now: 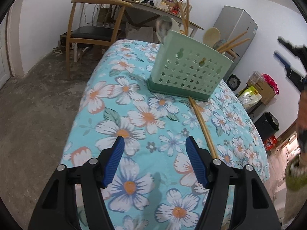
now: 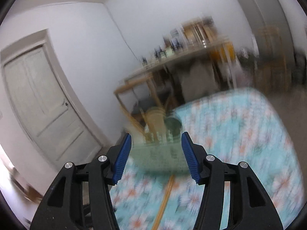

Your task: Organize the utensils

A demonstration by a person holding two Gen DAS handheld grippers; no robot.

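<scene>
Nearest in the left wrist view, the left gripper (image 1: 154, 143) shows black, angular plastic arms tipped with ribbed blue pads (image 1: 114, 161); its jaws stand spread apart with nothing between them, hovering over the tablecloth (image 1: 107, 99), a soft, slightly rumpled cotton printed with white and orange flowers on turquoise. Just to the right of the right-hand pad, a slim, straight wooden chopstick (image 1: 203, 128) lies flat on the cloth, its far end touching or running just under the base of the utensil holder (image 1: 189, 74). That holder is a pale green rigid plastic box on a darker green tray, its front wall pierced with rows of small star-shaped cut-outs; it stands upright near the far end of the table. Rising from it are a glossy metal spoon (image 1: 163, 27), a round pale wooden spoon (image 1: 211, 35) and a pair of chopsticks (image 1: 233, 42) leaning to the right. At the right edge of the same view the right gripper (image 1: 287, 57) appears, blurred, in mid-air with its jaws parted and empty. The right wrist view is smeared, yet shows those blue pads apart, framing the green holder beyond them. Farther back stands a wooden chair (image 1: 92, 21) with a dark padded seat.
</scene>
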